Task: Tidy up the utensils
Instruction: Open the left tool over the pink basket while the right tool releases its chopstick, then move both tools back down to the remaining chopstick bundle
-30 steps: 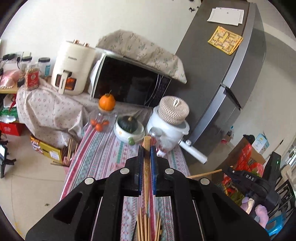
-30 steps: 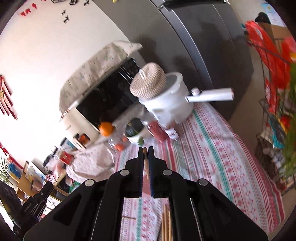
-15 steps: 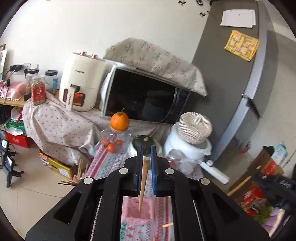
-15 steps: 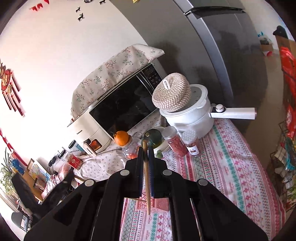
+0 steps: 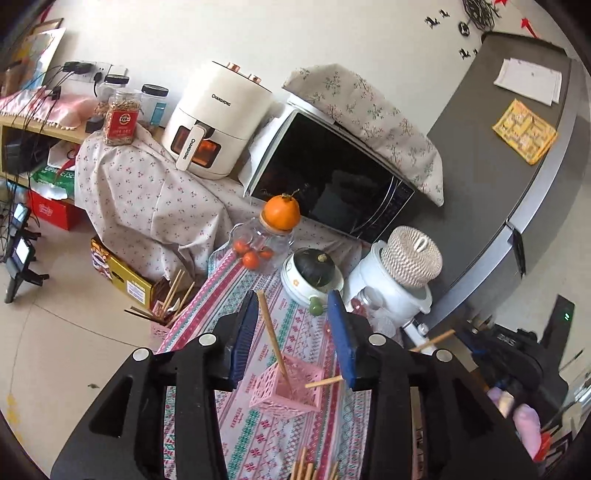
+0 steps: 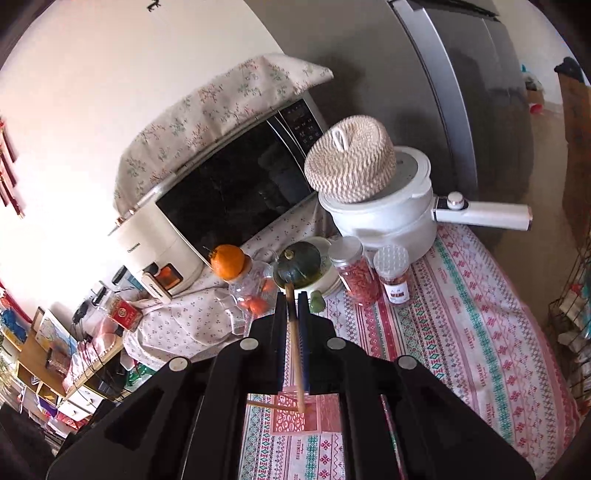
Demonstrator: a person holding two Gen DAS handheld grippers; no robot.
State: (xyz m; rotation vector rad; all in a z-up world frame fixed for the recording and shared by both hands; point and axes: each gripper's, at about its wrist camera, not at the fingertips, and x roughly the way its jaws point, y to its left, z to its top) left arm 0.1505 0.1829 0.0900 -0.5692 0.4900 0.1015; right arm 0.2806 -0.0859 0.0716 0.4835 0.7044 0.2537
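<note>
Patterned surface [image 5: 295, 332] with pink basket [image 5: 284, 387]. Left tongs [image 5: 291, 332], just spread, have let one chopstick [image 5: 271, 332] stand in the basket. Right tongs [image 6: 293, 314] pinch a second chopstick [image 6: 295, 354], its tip lowered over the basket for collection.

A tall grey fridge [image 5: 517, 155] stands against the white wall [image 5: 295, 33]; just left of it a cloth-draped microwave [image 5: 332, 177], then a cream air fryer [image 5: 218, 122]. Beige floor [image 5: 55, 332] lies below.
</note>
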